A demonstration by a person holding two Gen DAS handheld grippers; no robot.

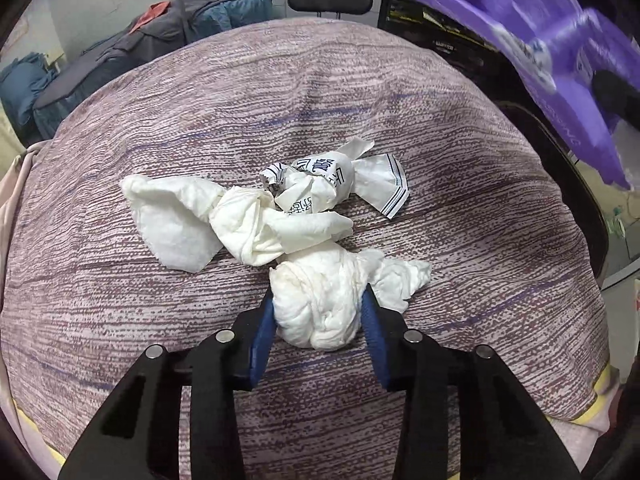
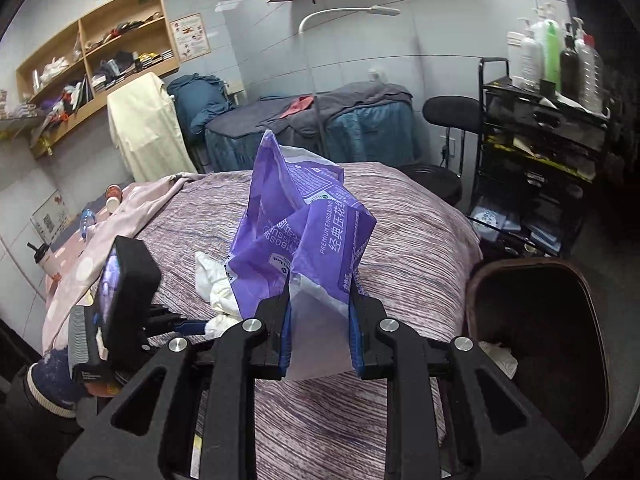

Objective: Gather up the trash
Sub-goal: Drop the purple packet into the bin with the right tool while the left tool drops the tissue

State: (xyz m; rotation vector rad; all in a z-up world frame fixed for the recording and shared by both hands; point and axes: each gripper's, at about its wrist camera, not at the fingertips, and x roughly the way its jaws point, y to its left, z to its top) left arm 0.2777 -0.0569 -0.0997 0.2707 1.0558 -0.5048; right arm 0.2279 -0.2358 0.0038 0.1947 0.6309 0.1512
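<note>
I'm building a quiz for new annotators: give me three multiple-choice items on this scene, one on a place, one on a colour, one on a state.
1. Where is the brown bin?
A. on the bed
B. beside the bed, on the right gripper's side
C. on the shelf

2. What colour is the bag in the right gripper?
A. purple
B. green
C. red

3. What is the left gripper doing?
A. hanging open
B. shut on nothing
C. shut on a tissue wad

Answers:
B: the brown bin stands off the striped bed cover.
A: the right gripper holds a purple bag.
C: the left gripper jaws press the tissue wad.
</note>
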